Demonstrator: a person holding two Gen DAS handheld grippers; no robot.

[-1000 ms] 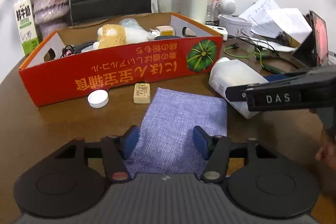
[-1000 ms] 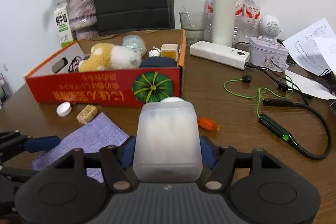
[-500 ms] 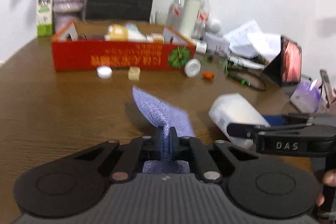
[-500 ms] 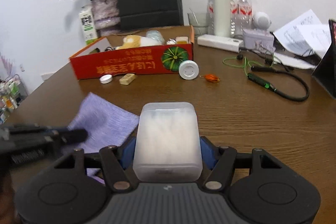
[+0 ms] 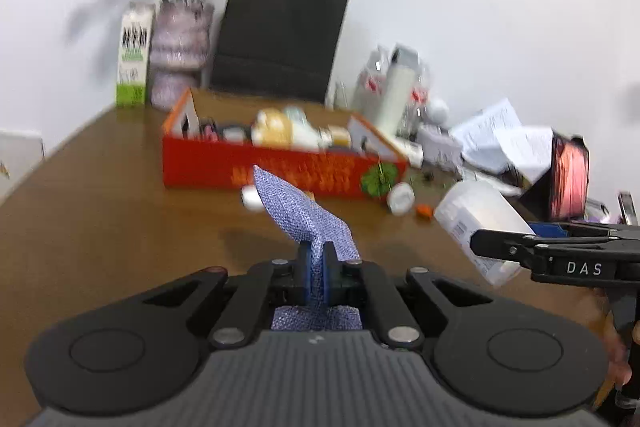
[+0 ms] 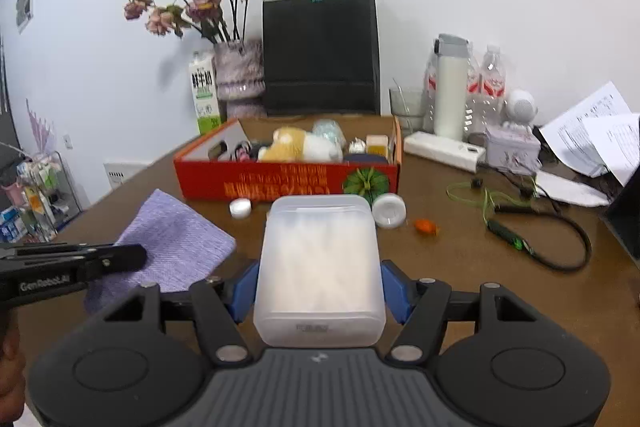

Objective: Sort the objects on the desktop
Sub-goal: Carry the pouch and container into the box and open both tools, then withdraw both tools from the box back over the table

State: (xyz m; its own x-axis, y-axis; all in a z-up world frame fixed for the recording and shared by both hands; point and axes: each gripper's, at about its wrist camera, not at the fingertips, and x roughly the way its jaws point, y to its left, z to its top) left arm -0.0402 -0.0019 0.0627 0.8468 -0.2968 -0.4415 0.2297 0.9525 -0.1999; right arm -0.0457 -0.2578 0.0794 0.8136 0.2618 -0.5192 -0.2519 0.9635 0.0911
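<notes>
My left gripper is shut on a purple woven cloth and holds it lifted above the brown table; the cloth also shows in the right wrist view. My right gripper is shut on a frosted white plastic box, held above the table; it also shows at the right of the left wrist view. The red cardboard box with a plush toy and small items stands ahead. A white cap, a round white lid and an orange bit lie before it.
A vase of dried flowers, a milk carton and a black paper bag stand at the back. Bottles, a white thermos, a power strip, papers and a green-black cable crowd the right.
My left gripper shut on the cloth and lifted it off the table. Both grippers pulled back and up, away from the red box; the right one kept the plastic box.
</notes>
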